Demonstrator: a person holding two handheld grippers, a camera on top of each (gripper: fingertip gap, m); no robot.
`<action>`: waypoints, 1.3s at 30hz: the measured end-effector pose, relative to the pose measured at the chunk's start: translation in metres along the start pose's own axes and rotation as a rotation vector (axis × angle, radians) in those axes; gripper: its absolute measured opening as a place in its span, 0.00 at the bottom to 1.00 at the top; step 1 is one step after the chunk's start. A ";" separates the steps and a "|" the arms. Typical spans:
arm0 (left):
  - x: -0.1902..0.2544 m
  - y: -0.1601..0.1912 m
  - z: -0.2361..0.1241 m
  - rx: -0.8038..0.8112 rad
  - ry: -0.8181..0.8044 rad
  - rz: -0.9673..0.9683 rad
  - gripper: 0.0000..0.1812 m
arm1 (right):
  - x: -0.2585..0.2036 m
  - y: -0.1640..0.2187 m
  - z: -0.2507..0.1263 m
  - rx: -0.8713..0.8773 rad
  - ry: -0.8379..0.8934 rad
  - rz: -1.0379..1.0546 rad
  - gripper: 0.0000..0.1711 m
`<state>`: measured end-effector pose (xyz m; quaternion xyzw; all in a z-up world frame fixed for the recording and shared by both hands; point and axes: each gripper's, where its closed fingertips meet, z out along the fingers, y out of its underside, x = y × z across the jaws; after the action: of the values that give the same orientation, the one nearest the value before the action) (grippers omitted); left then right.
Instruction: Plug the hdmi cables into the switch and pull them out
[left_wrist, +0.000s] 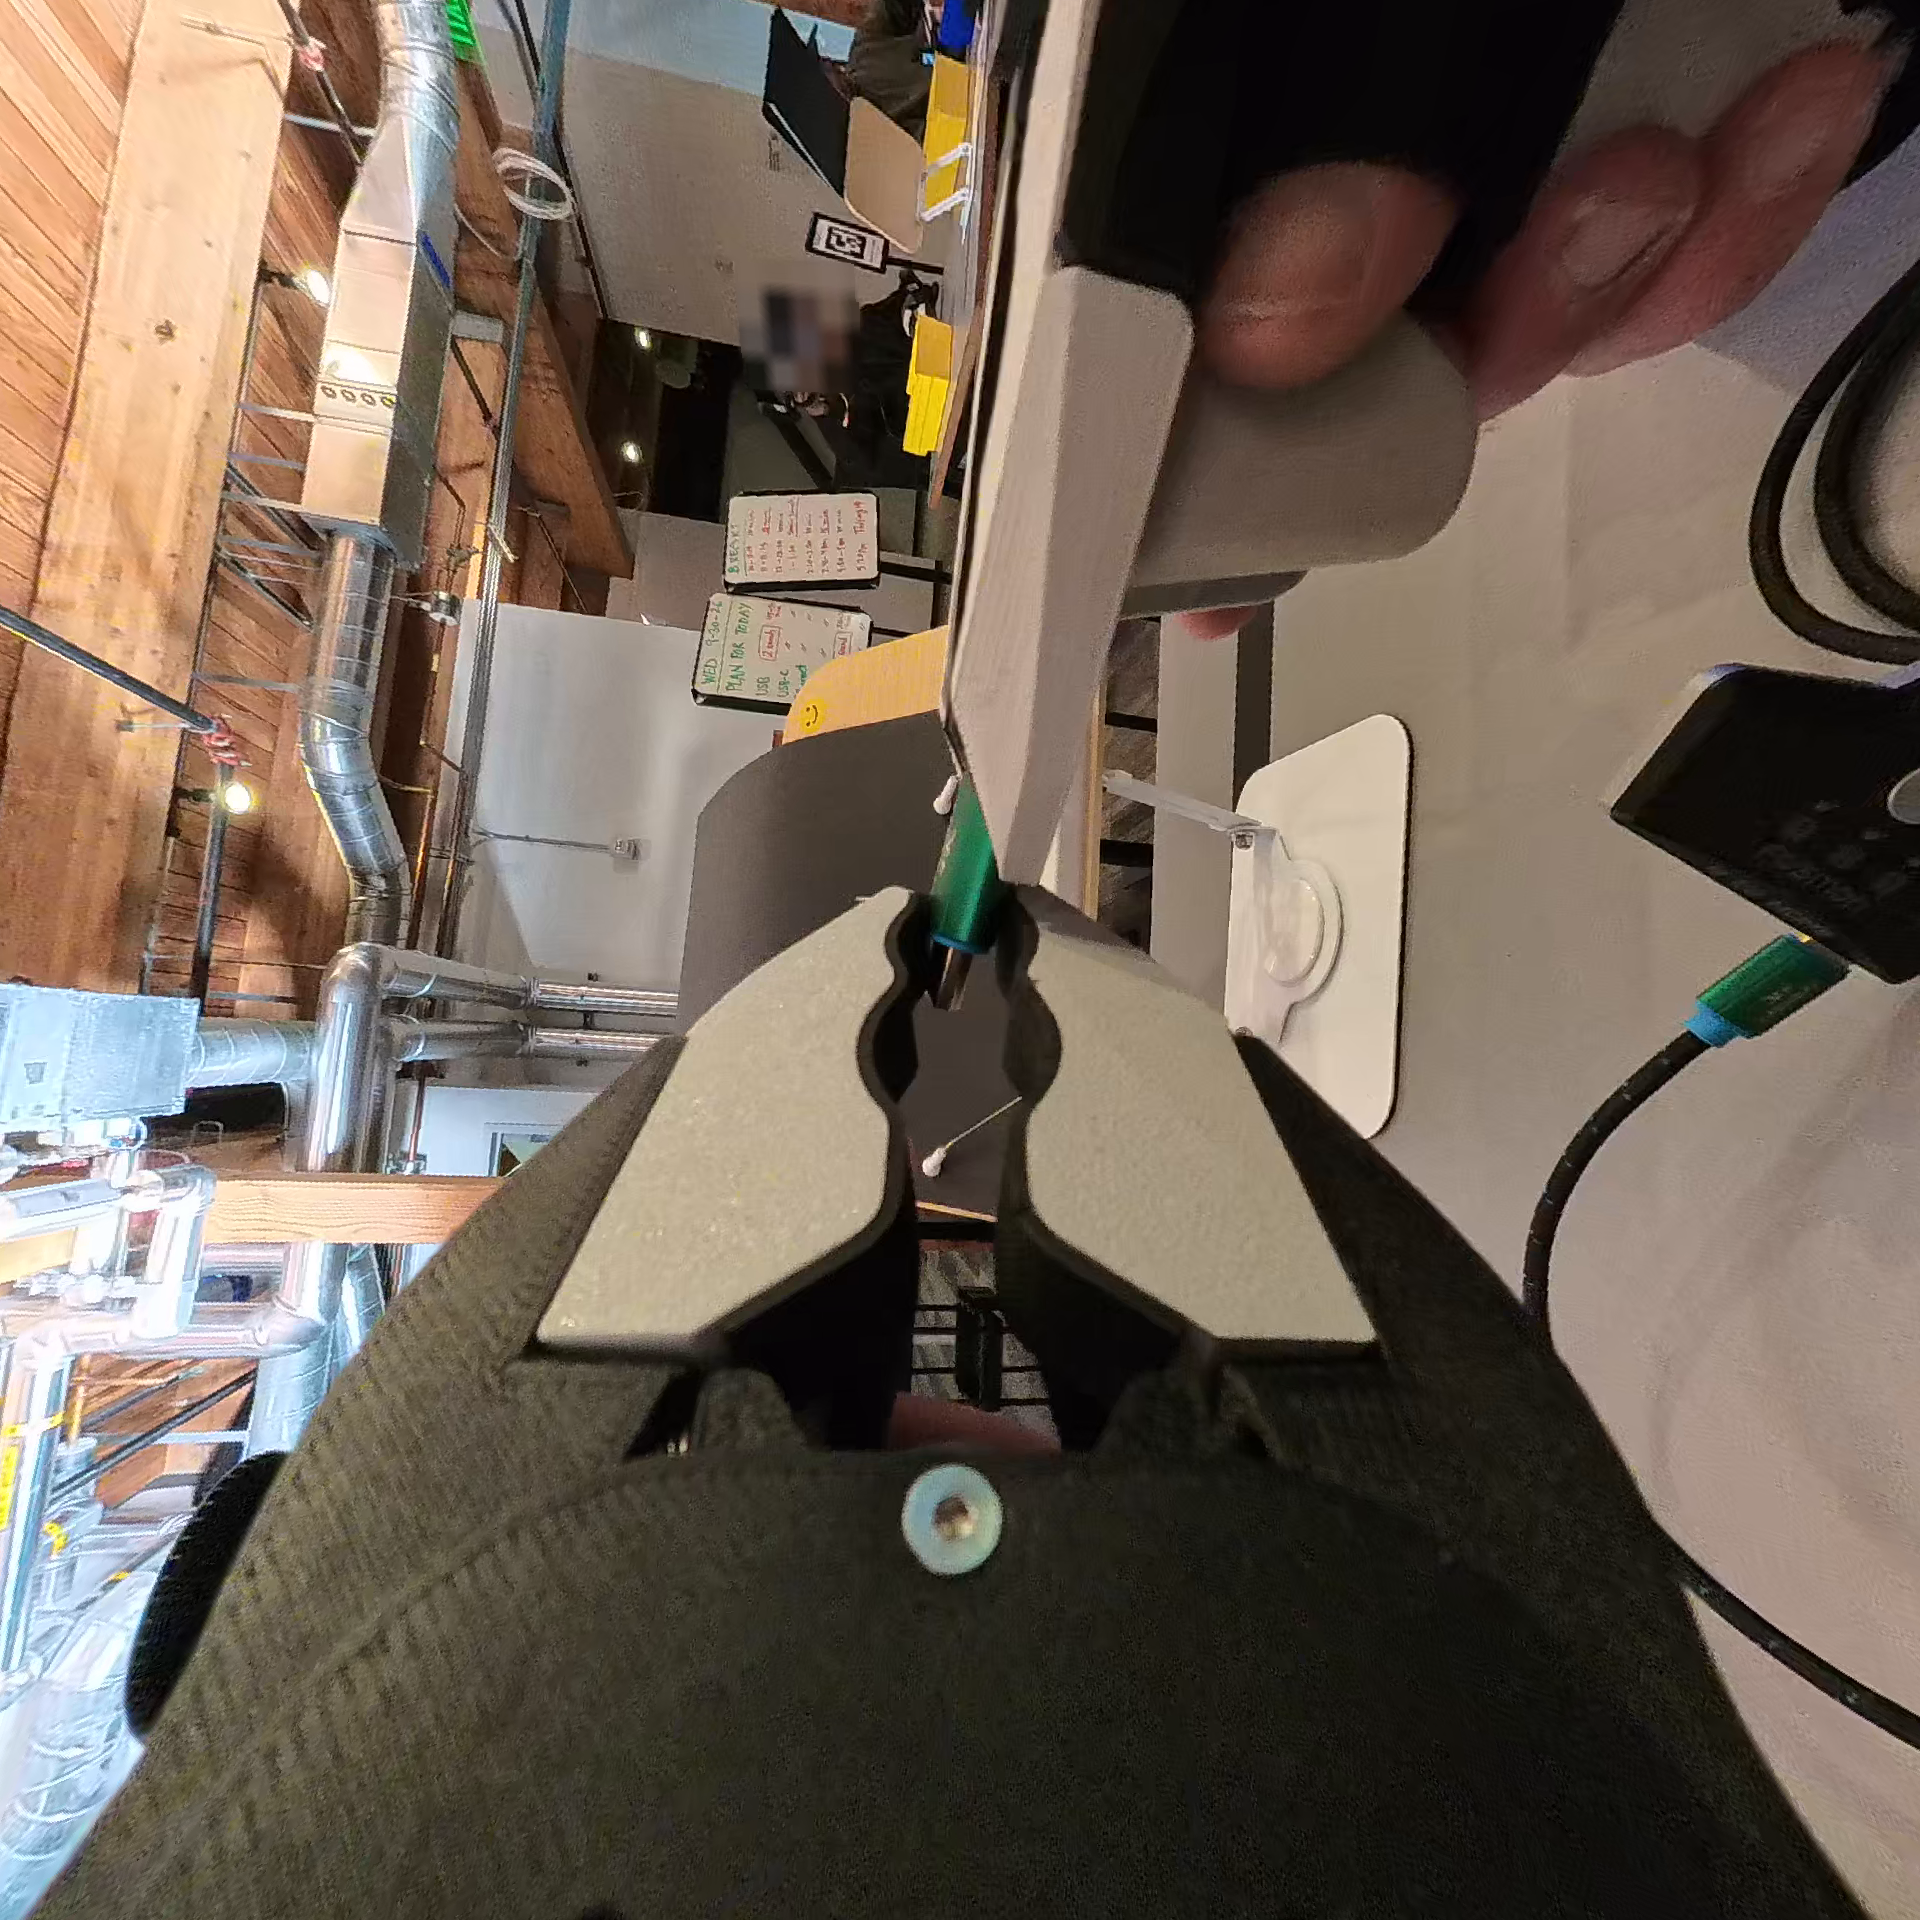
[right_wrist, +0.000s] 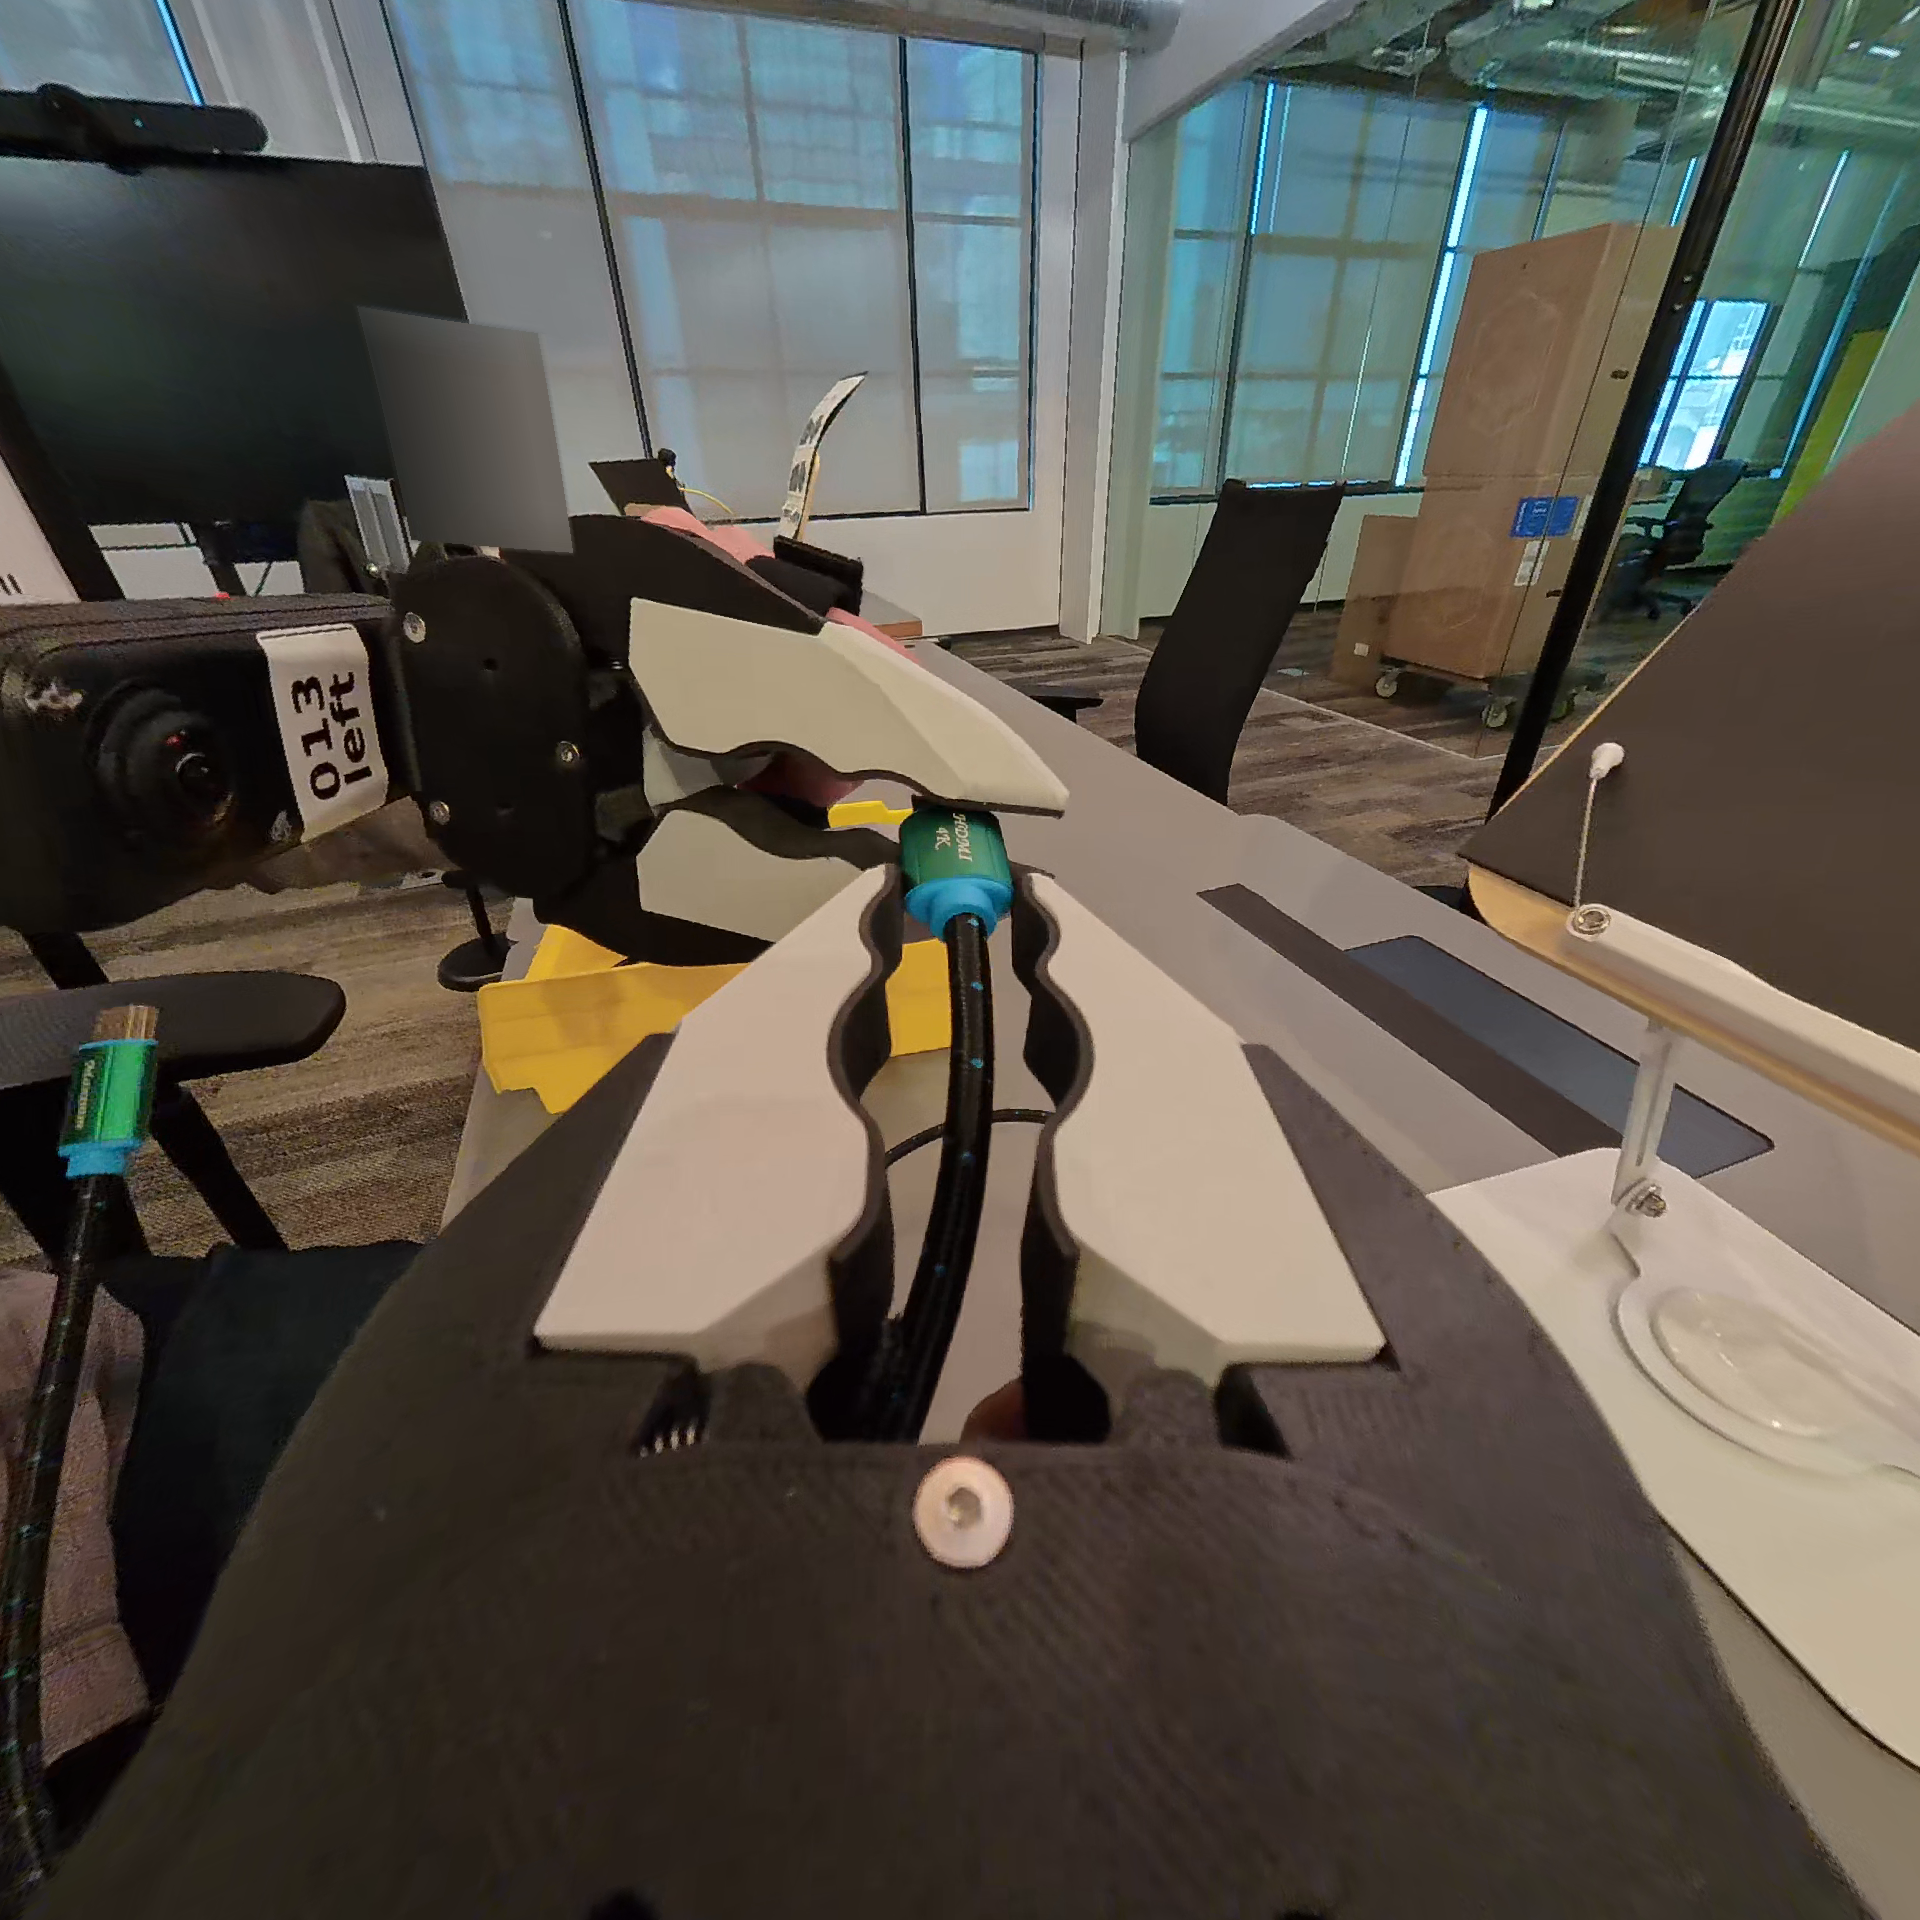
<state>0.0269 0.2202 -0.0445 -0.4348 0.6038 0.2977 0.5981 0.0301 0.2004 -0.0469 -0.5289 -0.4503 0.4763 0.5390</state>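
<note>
Above the table (right_wrist: 1164, 821), I have one green HDMI plug (right_wrist: 951, 852) pinched by both grippers: my right gripper (right_wrist: 956, 894) closed on its collar, my left gripper (left_wrist: 961, 925) closed near its metal tip. The switch (left_wrist: 1787, 821) sits well apart, another cable (left_wrist: 1756, 992) already in it. Opposing pulls could twist the plug and slip it.

Both grippers' fingers (left_wrist: 800, 1091) (right_wrist: 1195, 1143) nearly closed, tips meeting crosswise, left (right_wrist: 831, 696) rolled sideways

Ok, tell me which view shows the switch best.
The left wrist view: the black switch lies at its right edge with one green HDMI plug in it. The right wrist view doesn't show the switch.
</note>
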 end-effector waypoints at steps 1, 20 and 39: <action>0.000 0.000 0.000 0.000 0.004 0.000 0.06 | 0.000 0.000 0.000 -0.002 0.005 -0.012 0.10; 0.009 0.052 -0.006 -0.218 0.116 -0.123 0.25 | 0.035 0.004 -0.024 -0.028 0.160 -0.034 0.10; 0.157 0.002 0.011 -0.321 0.572 -0.792 0.42 | 0.053 -0.045 -0.112 -0.056 0.320 -0.151 0.10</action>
<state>0.0444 0.2039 -0.2003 -0.7806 0.4789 0.0064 0.4016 0.1496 0.2380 -0.0069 -0.5775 -0.4102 0.3315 0.6232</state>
